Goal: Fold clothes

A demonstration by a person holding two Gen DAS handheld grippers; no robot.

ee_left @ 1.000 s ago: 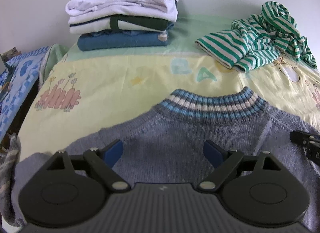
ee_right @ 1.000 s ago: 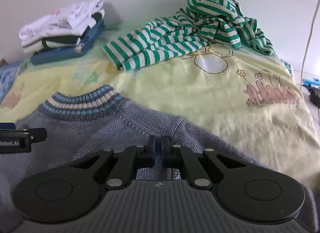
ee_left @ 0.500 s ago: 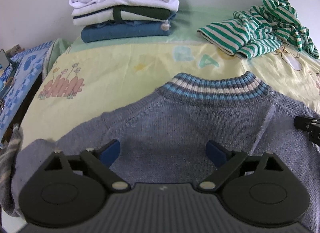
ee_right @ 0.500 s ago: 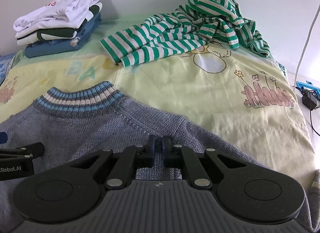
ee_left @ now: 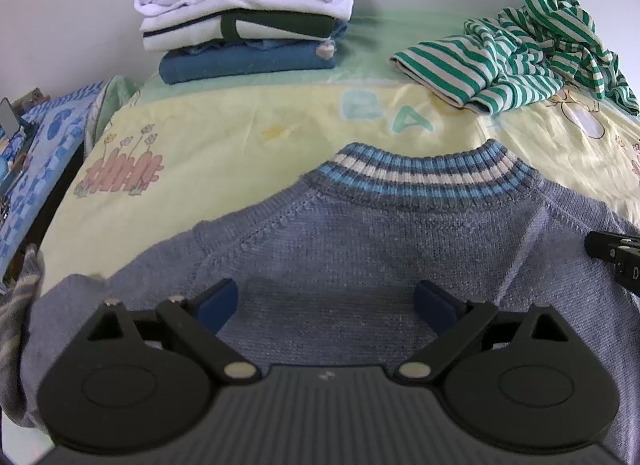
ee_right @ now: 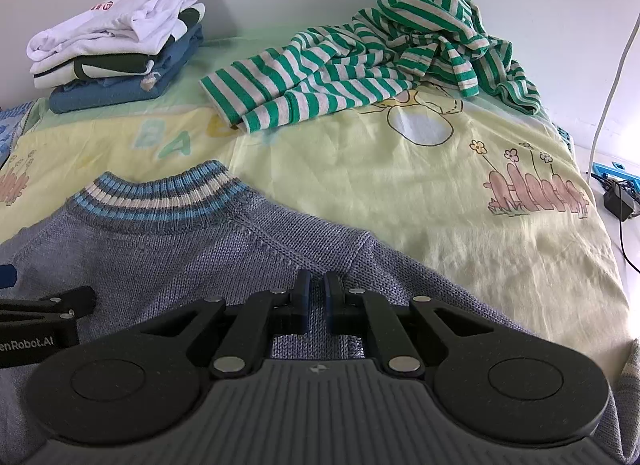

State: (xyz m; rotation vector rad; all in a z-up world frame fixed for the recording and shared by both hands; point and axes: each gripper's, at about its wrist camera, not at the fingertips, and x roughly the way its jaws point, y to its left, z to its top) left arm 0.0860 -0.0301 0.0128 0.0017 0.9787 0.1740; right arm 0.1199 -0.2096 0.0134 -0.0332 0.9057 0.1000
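A grey-blue knit sweater (ee_left: 380, 249) with a blue and cream striped collar lies flat on the yellow bed sheet (ee_left: 224, 153), collar away from me. My left gripper (ee_left: 326, 297) hovers over its back with the jaws wide apart and nothing pinched between them. At the sweater's (ee_right: 160, 257) right shoulder, my right gripper (ee_right: 317, 289) is shut, with knit fabric between its pads. Each gripper shows at the edge of the other's view: the right gripper (ee_left: 612, 257) and the left gripper (ee_right: 40, 305).
A stack of folded clothes (ee_left: 248, 17) sits at the back left against the wall. A crumpled green-striped shirt (ee_right: 360, 65) lies at the back right. A white cable (ee_right: 612, 77) and a charger (ee_right: 618, 203) are off the bed's right edge, and a blue patterned cloth (ee_left: 40, 161) off its left.
The left gripper's jaws have spread slightly wider and it has drawn back a little from the collar. The right gripper stays pinched at the shoulder.
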